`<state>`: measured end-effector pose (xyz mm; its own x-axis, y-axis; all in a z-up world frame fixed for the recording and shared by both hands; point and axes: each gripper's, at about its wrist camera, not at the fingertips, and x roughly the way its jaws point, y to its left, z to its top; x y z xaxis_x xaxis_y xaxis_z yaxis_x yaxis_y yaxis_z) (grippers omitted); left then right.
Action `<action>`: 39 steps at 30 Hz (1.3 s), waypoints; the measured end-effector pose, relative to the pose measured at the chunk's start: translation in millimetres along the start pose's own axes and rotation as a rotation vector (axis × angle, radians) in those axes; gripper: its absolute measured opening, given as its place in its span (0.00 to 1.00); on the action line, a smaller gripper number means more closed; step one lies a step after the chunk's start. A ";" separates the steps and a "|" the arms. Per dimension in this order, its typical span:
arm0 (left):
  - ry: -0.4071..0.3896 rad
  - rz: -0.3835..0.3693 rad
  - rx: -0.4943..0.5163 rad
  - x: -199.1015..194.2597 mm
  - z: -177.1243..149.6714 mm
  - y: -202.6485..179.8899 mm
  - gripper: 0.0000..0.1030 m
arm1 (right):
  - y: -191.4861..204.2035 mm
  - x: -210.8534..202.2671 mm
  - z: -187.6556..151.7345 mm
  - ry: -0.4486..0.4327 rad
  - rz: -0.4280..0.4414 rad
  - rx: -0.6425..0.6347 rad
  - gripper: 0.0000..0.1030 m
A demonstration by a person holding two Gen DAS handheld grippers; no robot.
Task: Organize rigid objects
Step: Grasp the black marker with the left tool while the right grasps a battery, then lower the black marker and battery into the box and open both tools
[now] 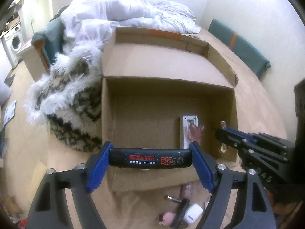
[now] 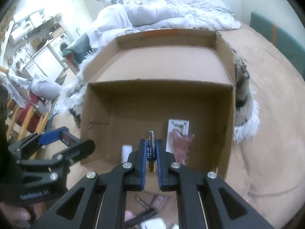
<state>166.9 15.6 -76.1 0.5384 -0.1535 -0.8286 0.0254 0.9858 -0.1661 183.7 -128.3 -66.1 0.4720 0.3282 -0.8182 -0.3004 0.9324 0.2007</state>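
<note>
My left gripper (image 1: 150,157) is shut on a black bar-shaped pack with red and blue print (image 1: 150,158), held crosswise over the near edge of an open cardboard box (image 1: 106,114). My right gripper (image 2: 152,149) is shut on a dark blue and gold battery (image 2: 151,143), held lengthwise over the same box (image 2: 85,118); it shows at the right of the left wrist view (image 1: 223,131). Inside the box lie a white flat device (image 1: 187,127) with a pink clip (image 1: 196,133) on it, also in the right wrist view (image 2: 178,129), and a small white piece (image 2: 126,151).
The box sits on a tan bed cover (image 1: 253,95) beside a black-and-white furry blanket (image 1: 72,105) and a white duvet (image 1: 124,11). Loose items lie in front of the box: a white earbud case (image 1: 192,213), a pink object (image 1: 167,218), a dark stick (image 2: 141,217).
</note>
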 end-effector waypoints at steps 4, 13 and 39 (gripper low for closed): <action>0.017 -0.012 0.005 22.8 4.3 -1.3 0.77 | -6.3 26.8 2.3 0.018 -0.003 0.016 0.10; 0.008 0.009 0.047 46.8 -5.2 -7.2 0.77 | -22.4 70.0 -12.0 0.090 -0.004 0.073 0.10; 0.109 0.031 0.007 82.7 -19.2 -5.5 0.93 | -53.2 74.6 -16.7 0.080 0.038 0.206 0.51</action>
<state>195.1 -3.8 -154.0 0.4440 -0.1296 -0.8866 0.0165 0.9905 -0.1365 221.0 -156.0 -146.8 0.3942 0.3585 -0.8463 -0.1371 0.9334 0.3315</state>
